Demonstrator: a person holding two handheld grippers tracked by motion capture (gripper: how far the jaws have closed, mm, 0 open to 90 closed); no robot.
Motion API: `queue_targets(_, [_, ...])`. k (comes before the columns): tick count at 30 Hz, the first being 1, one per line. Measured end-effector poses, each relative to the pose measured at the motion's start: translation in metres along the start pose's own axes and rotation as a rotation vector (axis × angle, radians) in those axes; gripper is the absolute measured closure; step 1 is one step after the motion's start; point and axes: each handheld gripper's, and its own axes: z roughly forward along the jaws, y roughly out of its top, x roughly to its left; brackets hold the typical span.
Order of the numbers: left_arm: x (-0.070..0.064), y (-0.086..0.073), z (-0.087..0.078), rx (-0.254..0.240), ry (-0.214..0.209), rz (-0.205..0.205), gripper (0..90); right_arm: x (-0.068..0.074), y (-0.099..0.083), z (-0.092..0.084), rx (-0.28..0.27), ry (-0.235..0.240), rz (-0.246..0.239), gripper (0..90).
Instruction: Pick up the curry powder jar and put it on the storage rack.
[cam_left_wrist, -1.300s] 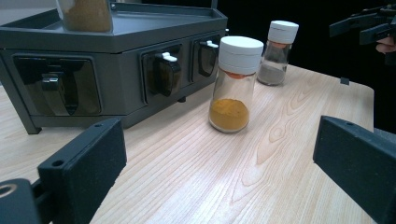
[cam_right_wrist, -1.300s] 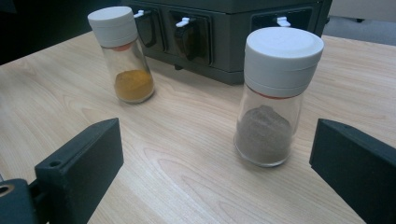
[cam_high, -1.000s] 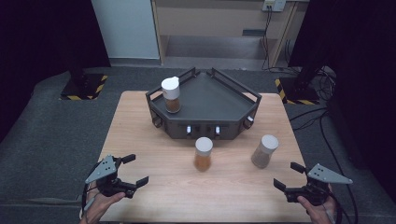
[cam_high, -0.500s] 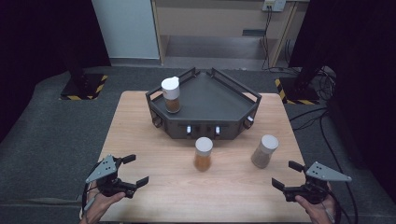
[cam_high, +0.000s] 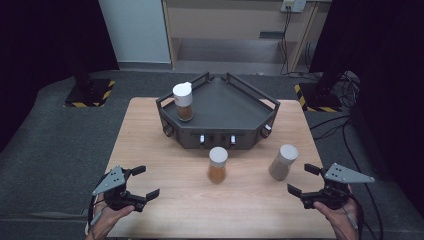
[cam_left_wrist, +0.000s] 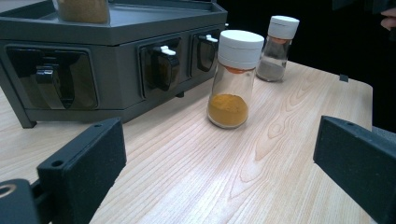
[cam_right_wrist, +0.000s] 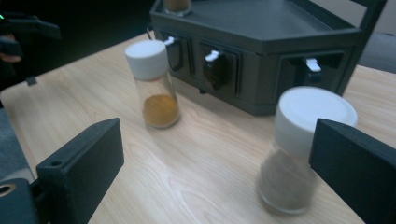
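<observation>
Right gripper (cam_high: 299, 180) sits at the near right corner of the light wooden table (cam_high: 150, 125), held in the person's right hand (cam_high: 340, 220). Its black jaws stand wide apart and hold nothing. The nearest thing to it is a clear glass spice jar with a white cap and grey-brown powder (cam_high: 283, 161), upright on the table just ahead of the jaws. In the right gripper view this jar (cam_right_wrist: 303, 149) stands close in front, toward the right-hand jaw and partly behind it, not touching either jaw as far as can be seen; its outline is blurred.

Left gripper (cam_high: 145, 182) sits at the near left corner, held in the left hand (cam_high: 107, 217), jaws likewise wide apart and empty. A second clear glass jar with a white cap and orange powder (cam_high: 217, 164) stands upright near the middle of the table, well apart from both grippers. In the left gripper view it (cam_left_wrist: 235, 79) appears between the two jaws but farther off, with bare table between.

Behind both jars stands a dark grey angular rack with a railed top tray (cam_high: 235, 107) and small latches along its front face. A third white-capped jar with brownish powder (cam_high: 183, 101) stands upright on the tray's left rear part.

Nothing lies between the right gripper and the grey-brown jar.
</observation>
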Motion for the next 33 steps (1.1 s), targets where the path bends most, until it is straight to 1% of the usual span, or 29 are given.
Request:
queue_targets(6, [0.000,0.001,0.000,0.006,-0.001,0.002,1.1,-0.009,0.014,0.010,0.000,0.061,0.027,4.2])
queue_targets(9, [0.000,0.001,0.001,0.009,-0.002,0.003,1.0,-0.011,0.021,0.014,-0.001,0.072,0.027,4.2])
queue_targets(12, [0.000,0.001,0.001,0.010,-0.003,0.003,1.0,-0.015,0.025,0.018,-0.009,0.095,0.035,4.3])
queue_targets(18, [0.000,0.001,0.001,0.014,-0.005,0.004,1.1,-0.014,0.039,0.030,-0.006,0.104,0.006,4.4])
queue_targets(25, [0.000,0.002,0.001,0.015,-0.003,0.006,1.1,-0.012,0.055,0.053,0.017,0.141,-0.023,4.4])
queue_targets(30, [0.000,0.002,0.001,0.017,-0.005,0.007,1.0,-0.010,0.067,0.066,0.026,0.161,-0.041,4.4])
queue_targets(33, [0.000,0.002,0.001,0.018,-0.006,0.007,1.0,-0.010,0.071,0.073,0.030,0.173,-0.043,4.4])
